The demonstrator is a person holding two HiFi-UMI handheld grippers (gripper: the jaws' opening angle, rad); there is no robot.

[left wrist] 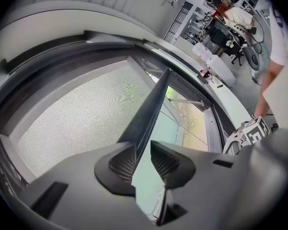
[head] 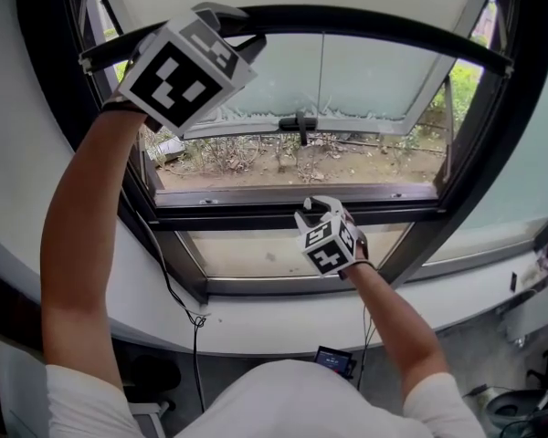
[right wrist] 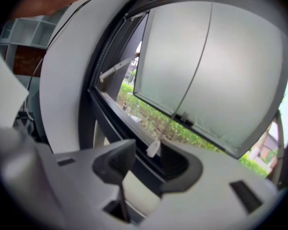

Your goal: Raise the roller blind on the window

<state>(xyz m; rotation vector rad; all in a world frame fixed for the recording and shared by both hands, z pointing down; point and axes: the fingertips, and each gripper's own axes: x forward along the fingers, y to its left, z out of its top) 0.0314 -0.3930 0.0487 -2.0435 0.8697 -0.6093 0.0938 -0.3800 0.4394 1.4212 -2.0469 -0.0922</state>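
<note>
**Left gripper and blind.** My left gripper (left wrist: 143, 150), held high, is clamped on the dark bottom bar (head: 374, 27) of the roller blind (left wrist: 77, 114), near the bar's left end. The blind's mesh covers only the top of the window frame (head: 292, 217).

**Right gripper.** My right gripper (right wrist: 149, 155) sits low by the frame's lower rail. Its jaws are apart, and a small white tab (right wrist: 153, 147) shows in the gap, unpressed.

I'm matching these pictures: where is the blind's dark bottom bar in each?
Head view: bottom bar arcs across the top, left gripper on its left end.
Left gripper view: bottom bar runs from the jaws up to centre.
Right gripper view: not made out.
Shared landmark: the open frosted pane.
</note>
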